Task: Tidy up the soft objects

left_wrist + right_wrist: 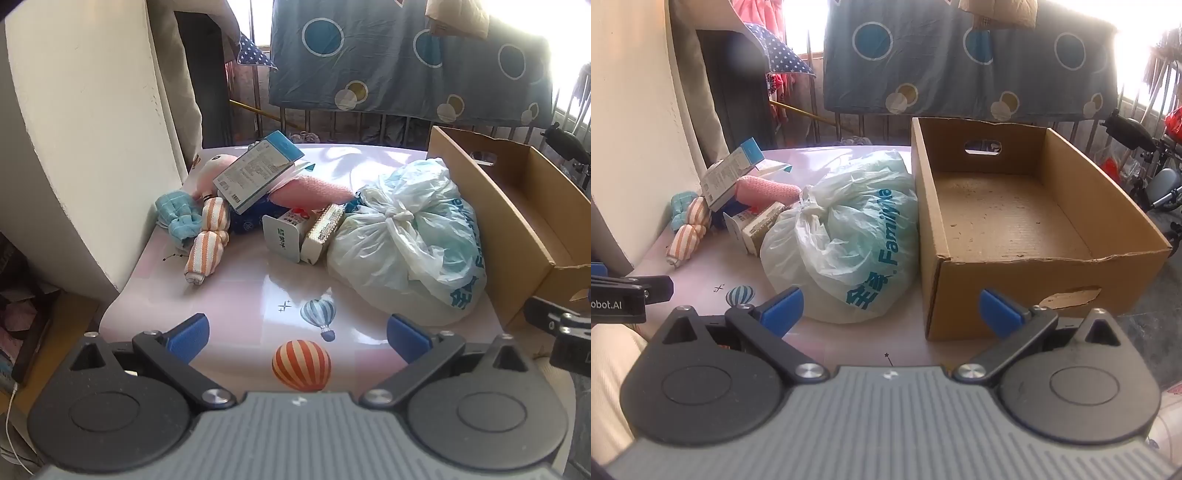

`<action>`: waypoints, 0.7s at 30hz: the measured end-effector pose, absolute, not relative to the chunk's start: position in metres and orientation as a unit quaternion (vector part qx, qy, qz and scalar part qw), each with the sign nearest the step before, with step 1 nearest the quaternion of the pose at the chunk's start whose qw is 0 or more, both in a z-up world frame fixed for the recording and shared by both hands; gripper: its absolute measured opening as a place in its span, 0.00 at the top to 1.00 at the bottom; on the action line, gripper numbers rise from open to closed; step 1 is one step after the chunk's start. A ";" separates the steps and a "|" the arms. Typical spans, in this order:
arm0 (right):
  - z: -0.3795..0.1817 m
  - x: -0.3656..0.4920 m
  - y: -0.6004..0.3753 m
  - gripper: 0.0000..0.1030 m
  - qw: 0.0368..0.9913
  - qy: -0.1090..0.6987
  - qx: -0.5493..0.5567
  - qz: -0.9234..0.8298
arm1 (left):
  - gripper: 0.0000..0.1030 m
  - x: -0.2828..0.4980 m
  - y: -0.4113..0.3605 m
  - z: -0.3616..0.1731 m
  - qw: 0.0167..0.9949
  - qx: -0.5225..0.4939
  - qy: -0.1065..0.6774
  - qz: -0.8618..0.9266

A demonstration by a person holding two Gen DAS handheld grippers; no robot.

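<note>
A tied white plastic bag point(410, 236) point(846, 236) lies on the pink table point(240, 295), right beside an empty cardboard box point(1034, 221) point(517, 206). Further left sit an orange-striped rolled cloth point(208, 236) point(689, 229), a light-blue cloth point(177, 214) point(679, 206) and a pink plush toy point(306, 190) point(764, 188). My left gripper point(298, 338) hangs open over the table's near edge, nothing between its blue pads. My right gripper point(891, 312) is open too, held short of the bag and the box's front corner.
A blue-and-white carton point(258, 170) point(729, 173) leans on the plush toy, with two small cartons point(303, 229) point(753, 225) beside the bag. A cream wall point(85, 129) borders the table's left side. A dotted blue sheet point(399, 55) hangs over a railing behind.
</note>
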State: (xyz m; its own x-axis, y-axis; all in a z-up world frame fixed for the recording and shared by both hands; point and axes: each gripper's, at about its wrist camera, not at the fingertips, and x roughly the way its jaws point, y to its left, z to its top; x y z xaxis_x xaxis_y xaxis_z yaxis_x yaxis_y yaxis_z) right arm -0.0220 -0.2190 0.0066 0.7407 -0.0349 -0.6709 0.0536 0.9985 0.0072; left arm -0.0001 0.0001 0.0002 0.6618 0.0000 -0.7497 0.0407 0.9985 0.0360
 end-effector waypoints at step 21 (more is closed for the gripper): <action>0.013 -0.023 -0.226 0.01 0.931 0.362 0.034 -0.029 | 0.00 -0.002 -0.006 0.000 0.911 0.026 0.411 -0.010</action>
State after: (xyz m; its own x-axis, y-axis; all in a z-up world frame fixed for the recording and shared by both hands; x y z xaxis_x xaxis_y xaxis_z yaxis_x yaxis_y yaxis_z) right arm -0.0228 -0.2255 0.0134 0.7356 -0.0291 -0.6768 0.0786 0.9960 0.0426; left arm -0.0022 -0.0057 0.0001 0.6624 0.0030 -0.7491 0.0395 0.9985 0.0390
